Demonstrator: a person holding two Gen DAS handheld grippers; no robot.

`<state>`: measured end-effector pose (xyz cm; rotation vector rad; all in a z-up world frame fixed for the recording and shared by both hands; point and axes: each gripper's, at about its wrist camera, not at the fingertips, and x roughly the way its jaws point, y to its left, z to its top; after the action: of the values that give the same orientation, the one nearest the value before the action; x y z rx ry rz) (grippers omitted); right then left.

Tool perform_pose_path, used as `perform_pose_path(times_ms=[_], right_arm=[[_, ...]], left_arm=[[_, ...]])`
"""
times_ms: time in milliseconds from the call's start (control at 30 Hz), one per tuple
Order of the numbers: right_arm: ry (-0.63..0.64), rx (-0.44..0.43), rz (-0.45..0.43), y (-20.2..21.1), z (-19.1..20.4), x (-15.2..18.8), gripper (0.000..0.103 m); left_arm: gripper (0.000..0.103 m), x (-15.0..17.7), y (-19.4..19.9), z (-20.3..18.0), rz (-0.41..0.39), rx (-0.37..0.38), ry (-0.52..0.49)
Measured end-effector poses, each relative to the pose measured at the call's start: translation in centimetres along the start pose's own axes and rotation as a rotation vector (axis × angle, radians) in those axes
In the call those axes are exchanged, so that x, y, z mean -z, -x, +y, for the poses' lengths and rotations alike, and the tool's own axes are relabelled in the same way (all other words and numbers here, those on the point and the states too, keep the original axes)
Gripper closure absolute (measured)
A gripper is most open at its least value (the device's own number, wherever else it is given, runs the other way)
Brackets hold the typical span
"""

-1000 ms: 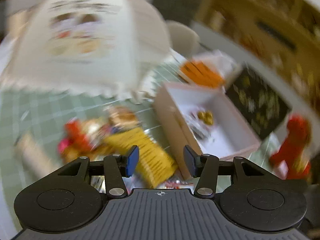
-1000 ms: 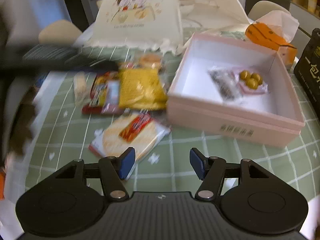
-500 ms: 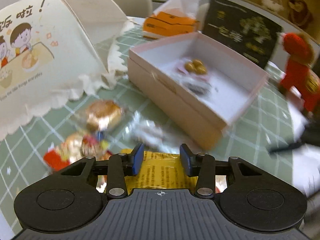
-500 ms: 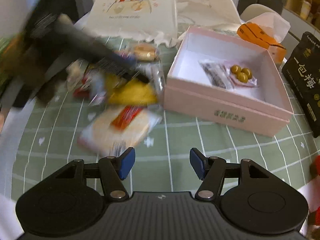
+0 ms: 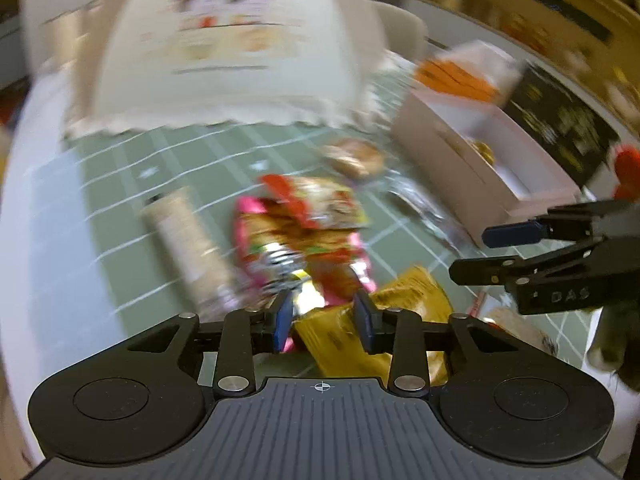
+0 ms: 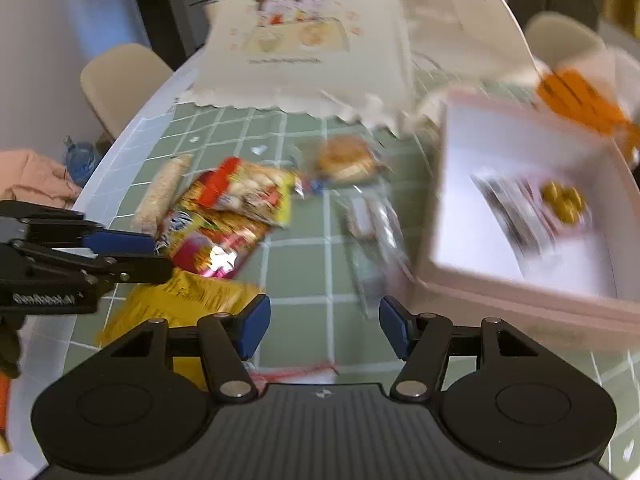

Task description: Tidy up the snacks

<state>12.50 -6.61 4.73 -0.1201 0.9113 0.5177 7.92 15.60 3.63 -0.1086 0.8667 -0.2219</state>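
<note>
Green-checked worktop [image 6: 304, 280] held snacks; left gripper [image 5: 324, 322] jaws were closing around yellow packet [image 5: 360, 336]; right gripper [image 6: 324, 324] jaws gaped empty.

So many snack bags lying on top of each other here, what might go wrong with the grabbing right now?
The left gripper is closing with the yellow packet between its pads, right beside the pink and red bag, so it may pinch both or only a slippery corner. The right gripper hangs open with nothing between its pads, close to the pink box, and might bump its wall. The blur makes any aim uncertain.
</note>
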Motion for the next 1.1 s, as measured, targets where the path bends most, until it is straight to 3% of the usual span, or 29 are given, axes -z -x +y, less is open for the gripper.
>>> perform_pose_path(times_ms=[100, 133, 167, 233, 267, 300, 433, 500, 633, 700, 733, 833, 900, 1000, 1067, 1100], right_arm=[[0.090, -0.007, -0.039, -0.1, 2.4, -1.6, 0.047], [0.143, 0.010, -0.034, -0.3, 3.3, -2.5, 0.057], [0.186, 0.053, -0.025, -0.7, 3.9, -3.4, 0.065], [0.236, 0.147, 0.000, -1.8, 3.9, -5.3, 0.072], [0.270, 0.216, 0.016, -2.7, 3.7, -6.3, 0.082], [0.305, 0.267, 0.023, -3.4, 3.4, -6.9, 0.085], [0.542, 0.469, 0.048, -7.2, 3.0, -7.2, 0.086], [0.623, 0.509, 0.082, -8.8, 3.3, -6.5, 0.086], [0.634, 0.428, 0.097, -8.2, 4.7, -4.8, 0.092], [0.605, 0.344, 0.098, -6.6, 5.5, -3.8, 0.093], [0.579, 0.296, 0.095, -5.7, 5.6, -3.2, 0.093], [0.440, 0.045, 0.153, -2.9, 5.0, -1.5, 0.093], [0.371, -0.057, 0.148, -1.3, 4.2, -0.4, 0.093], [0.301, -0.051, 0.066, 0.7, 2.2, 0.6, 0.079], [0.199, -0.016, 0.040, 1.0, 0.2, 0.6, 0.060], [0.161, -0.011, 0.035, 0.8, -0.7, 0.6, 0.058]], left_arm=[[0.066, 0.8, 1.6, 0.7, -0.025, 0.013, 0.089], [0.066, 1.1, 2.1, 0.7, -0.030, 0.022, 0.113], [0.066, 1.4, 2.5, 0.5, -0.032, 0.029, 0.128], [0.066, 2.4, 3.6, -0.2, -0.033, 0.047, 0.154], [0.066, 2.9, 4.1, -0.7, -0.034, 0.065, 0.168], [0.066, 3.5, 4.4, -1.3, -0.034, 0.092, 0.178], [0.066, 5.7, 4.2, -4.3, 0.021, 0.218, 0.137], [0.066, 6.2, 3.7, -5.3, 0.044, 0.241, 0.113], [0.066, 6.5, 3.0, -5.2, 0.061, 0.232, 0.137], [0.066, 6.4, 3.0, -4.7, 0.054, 0.216, 0.153], [0.066, 6.3, 3.1, -4.4, 0.049, 0.208, 0.160], [0.066, 6.1, 3.2, -3.8, 0.038, 0.190, 0.184], [0.066, 6.1, 3.3, -3.6, 0.034, 0.181, 0.203], [0.066, 6.1, 3.4, -3.5, 0.035, 0.173, 0.217], [0.066, 6.1, 3.4, -3.5, 0.037, 0.180, 0.224], [0.066, 6.2, 3.4, -3.6, 0.040, 0.185, 0.228]])
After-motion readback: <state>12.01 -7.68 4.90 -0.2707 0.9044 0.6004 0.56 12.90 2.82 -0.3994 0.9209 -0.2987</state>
